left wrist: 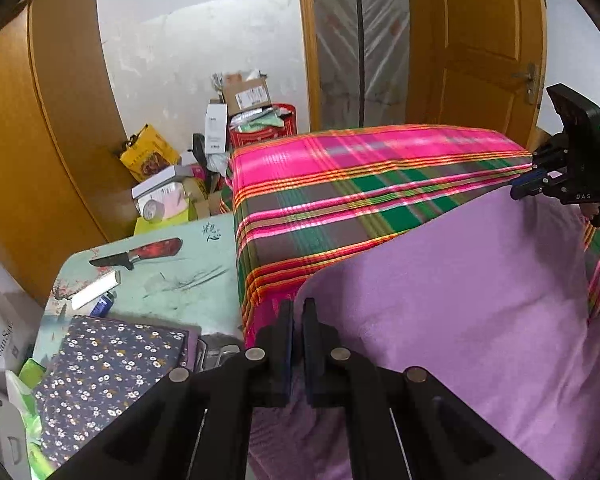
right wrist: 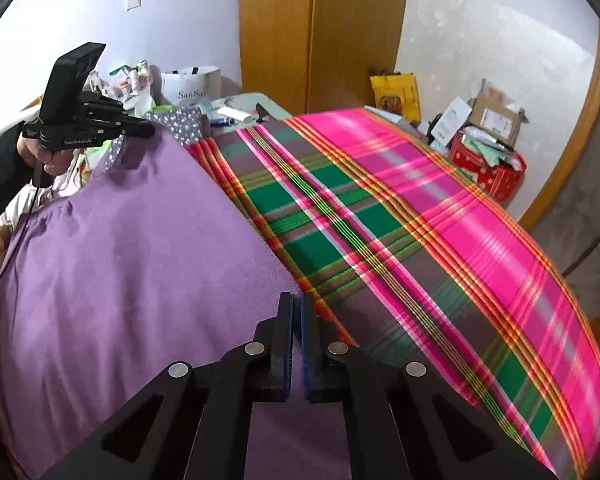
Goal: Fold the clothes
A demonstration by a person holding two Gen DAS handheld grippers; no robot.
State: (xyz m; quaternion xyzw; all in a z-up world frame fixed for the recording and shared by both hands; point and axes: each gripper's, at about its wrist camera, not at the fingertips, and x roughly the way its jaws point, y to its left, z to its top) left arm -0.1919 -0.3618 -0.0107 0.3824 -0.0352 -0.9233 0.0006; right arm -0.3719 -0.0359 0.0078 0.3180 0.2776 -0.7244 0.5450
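A purple garment [left wrist: 460, 300] hangs stretched between my two grippers above a plaid-covered surface [left wrist: 320, 208]. My left gripper [left wrist: 298, 310] is shut on the garment's near edge, with cloth pinched between the pads. In the same view my right gripper [left wrist: 518, 191] grips the garment's far corner at the right. In the right wrist view the right gripper [right wrist: 296, 306] is shut on the purple garment [right wrist: 120, 260] at its edge. The left gripper [right wrist: 151, 132], held by a hand, pinches the other corner at the upper left. The garment's lower part is hidden.
The pink, green and grey plaid cover [right wrist: 420, 220] is bare beyond the garment. To its left stands a pale green table [left wrist: 180, 272] with a knife [left wrist: 140, 254] and a floral cloth [left wrist: 108, 372]. Boxes and a red bin [left wrist: 268, 128] crowd the corner by the wooden doors.
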